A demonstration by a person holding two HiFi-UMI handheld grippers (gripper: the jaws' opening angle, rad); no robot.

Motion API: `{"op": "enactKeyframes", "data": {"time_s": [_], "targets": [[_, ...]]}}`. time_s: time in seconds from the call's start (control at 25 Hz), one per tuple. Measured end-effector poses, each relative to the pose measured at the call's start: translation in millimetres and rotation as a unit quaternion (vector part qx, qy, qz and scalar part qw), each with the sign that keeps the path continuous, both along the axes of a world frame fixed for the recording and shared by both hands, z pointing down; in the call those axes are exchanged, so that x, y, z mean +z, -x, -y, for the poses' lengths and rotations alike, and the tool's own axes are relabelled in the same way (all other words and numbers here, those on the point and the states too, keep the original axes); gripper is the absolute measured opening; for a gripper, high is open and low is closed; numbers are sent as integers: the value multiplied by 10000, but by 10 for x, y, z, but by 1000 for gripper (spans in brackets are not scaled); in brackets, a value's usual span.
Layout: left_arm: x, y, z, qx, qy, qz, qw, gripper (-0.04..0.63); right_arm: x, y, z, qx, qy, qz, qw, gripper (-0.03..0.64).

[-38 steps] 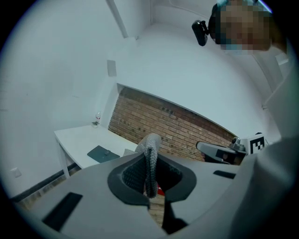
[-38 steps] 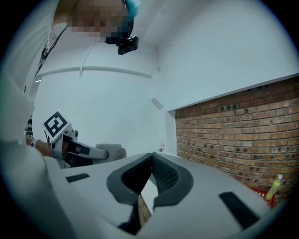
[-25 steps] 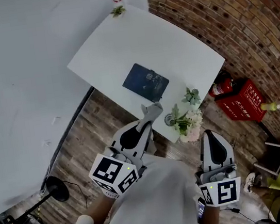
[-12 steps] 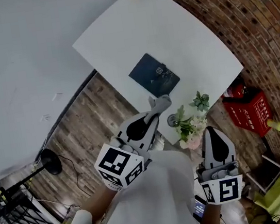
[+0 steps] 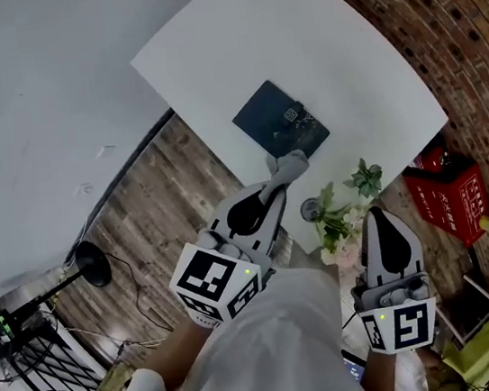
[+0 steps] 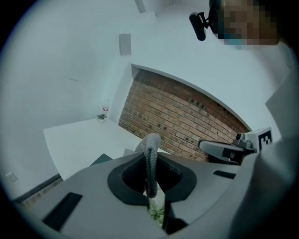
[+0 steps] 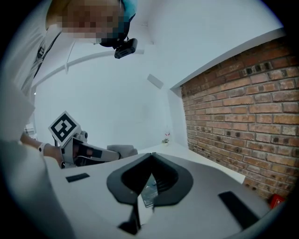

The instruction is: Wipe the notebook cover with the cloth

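None of the wiping looks done: my left gripper (image 5: 285, 171) pinches the cloth (image 6: 150, 158) near the notebook (image 5: 280, 122), my right gripper (image 5: 381, 220) hangs closed, empty.

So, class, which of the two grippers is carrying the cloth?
The left gripper: a grey cloth is pinched between its jaws. The right gripper has its jaws together with nothing between them.
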State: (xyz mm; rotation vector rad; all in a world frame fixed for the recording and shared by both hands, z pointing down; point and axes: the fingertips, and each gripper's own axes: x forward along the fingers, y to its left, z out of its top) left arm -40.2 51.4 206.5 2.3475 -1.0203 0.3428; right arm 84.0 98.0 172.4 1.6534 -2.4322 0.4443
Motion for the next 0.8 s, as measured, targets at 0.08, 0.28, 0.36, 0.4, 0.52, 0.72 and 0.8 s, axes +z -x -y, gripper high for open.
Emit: {"op": "enactKeyframes", "data": {"time_s": [0.08, 0.28, 0.36, 0.4, 0.52, 0.72, 0.8], "targets": [[84, 42, 59, -2, -5, 77, 10000, 35, 63, 43, 40, -23, 16, 21, 10000, 3], [317, 200, 231, -68, 37, 271, 9996, 35, 255, 177, 155, -61, 110, 111, 9999, 3], [414, 263, 312, -106, 47, 320, 9994, 35, 341, 232, 204, -68, 157, 154, 9997, 3], [461, 294, 354, -124, 44, 345, 9993, 35, 387, 260, 230, -70, 183, 172, 9997, 3], [599, 373, 472, -148, 41, 421, 9990, 35, 534, 349, 308, -82, 271, 241, 9993, 3], [800, 469, 607, -164, 79, 512, 9985, 35, 724, 489, 429, -142, 392, 313, 9986, 3], [877, 512, 673, -160, 104, 535, 9984, 35, 781, 529, 499, -143, 418, 321, 9985, 3]]}}
